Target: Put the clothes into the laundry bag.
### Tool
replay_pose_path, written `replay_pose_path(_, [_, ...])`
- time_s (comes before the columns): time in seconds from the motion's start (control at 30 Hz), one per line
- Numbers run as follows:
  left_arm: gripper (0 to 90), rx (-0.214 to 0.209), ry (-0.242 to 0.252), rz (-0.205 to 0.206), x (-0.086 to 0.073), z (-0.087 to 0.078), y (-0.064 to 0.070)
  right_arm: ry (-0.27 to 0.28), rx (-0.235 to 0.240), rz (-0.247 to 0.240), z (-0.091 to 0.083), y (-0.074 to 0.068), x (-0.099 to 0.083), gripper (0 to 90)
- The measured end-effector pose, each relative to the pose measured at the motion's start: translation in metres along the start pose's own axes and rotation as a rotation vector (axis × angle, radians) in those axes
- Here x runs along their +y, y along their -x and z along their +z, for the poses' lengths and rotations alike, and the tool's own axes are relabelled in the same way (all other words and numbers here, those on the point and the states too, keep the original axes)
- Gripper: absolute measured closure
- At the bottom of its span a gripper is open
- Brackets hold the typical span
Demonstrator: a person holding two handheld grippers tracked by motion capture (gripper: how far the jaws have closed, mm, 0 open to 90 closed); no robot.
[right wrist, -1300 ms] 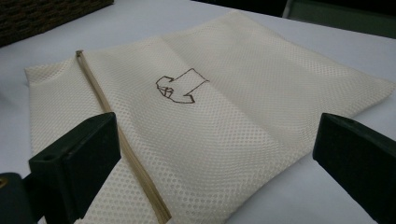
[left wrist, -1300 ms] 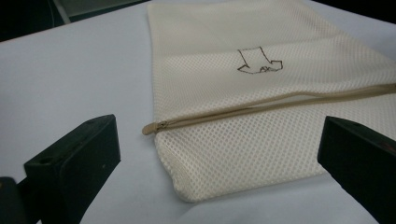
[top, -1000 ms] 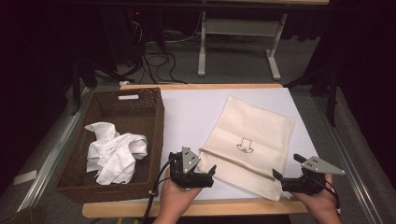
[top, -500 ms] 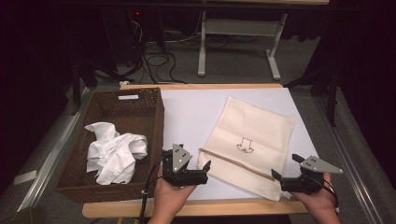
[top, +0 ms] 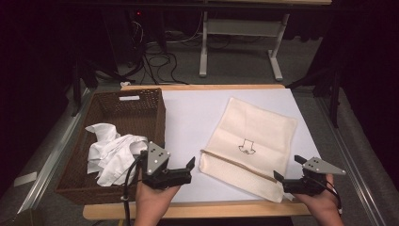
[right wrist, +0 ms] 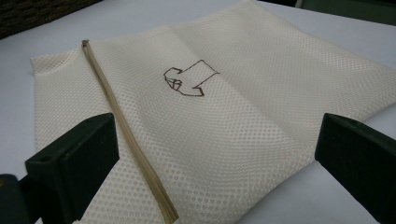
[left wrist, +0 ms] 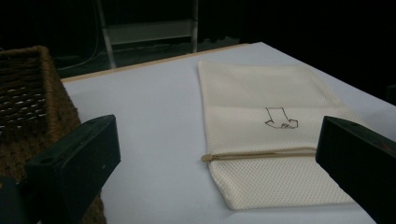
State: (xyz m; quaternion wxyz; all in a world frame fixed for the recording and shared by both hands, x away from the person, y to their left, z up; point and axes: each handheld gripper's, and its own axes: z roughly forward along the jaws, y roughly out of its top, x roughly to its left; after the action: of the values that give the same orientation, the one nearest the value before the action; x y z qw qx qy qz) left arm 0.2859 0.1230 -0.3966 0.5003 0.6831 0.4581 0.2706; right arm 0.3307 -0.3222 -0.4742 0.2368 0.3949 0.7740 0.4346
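Left tool (top: 181,170): I hold it low at the near edge of the worktop (top: 188,113), between the basket (top: 141,106) and the mesh bag (top: 256,141); its jaws stand wide apart with nothing in them, and in the left gripper view they frame the bag's near left corner.

Right tool (top: 288,175): in my right hand at the bag's near right corner, jaws wide apart as well, holding nothing; the right gripper view looks along the zipper (right wrist: 126,130) and the small drawn mark (right wrist: 189,78).

Mesh bag: cream, lying flat on the white worktop to the right of the basket, zipper running across its near end, apparently closed.

White cloth (top: 113,153): crumpled inside the wicker basket at the left, touched by neither tool.

Step in hand: as I judge it, the approach to the bag, both tools lined up on its zipper end before any grip.

Next move: I would bring the right tool down on the fabric beside the zipper to pin it, and send the left tool to the zipper's left end (left wrist: 208,157), closing on it to draw the bag open. The mesh is thin and limp, so the pinch must be low and catch one layer.
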Motion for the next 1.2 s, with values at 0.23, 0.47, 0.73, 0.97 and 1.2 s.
replay_pose_path(0.23, [0.7, 0.087, 0.033, -0.019, 0.001, -0.022, -0.031, -0.002, 0.002, -0.005, 0.0, 0.0, 0.0, 0.5])
replay_pose_path(0.47, [0.7, 0.192, 0.027, -0.039, -0.008, -0.04, -0.068, 0.003, 0.006, 0.0, 0.001, 0.003, -0.001, 0.5])
replay_pose_path(0.73, [0.7, 0.266, 0.043, -0.081, -0.014, -0.059, -0.097, 0.002, 0.014, 0.012, 0.003, 0.005, -0.002, 0.5])
replay_pose_path(0.97, [3.0, 0.26, 0.031, -0.096, -0.019, -0.063, -0.106, 0.005, 0.015, 0.027, 0.003, 0.008, -0.003, 0.6])
replay_pose_path(1.2, [2.7, 0.221, 0.029, -0.09, -0.009, -0.048, -0.097, 0.0, 0.018, 0.03, 0.003, 0.007, -0.003, 0.6])
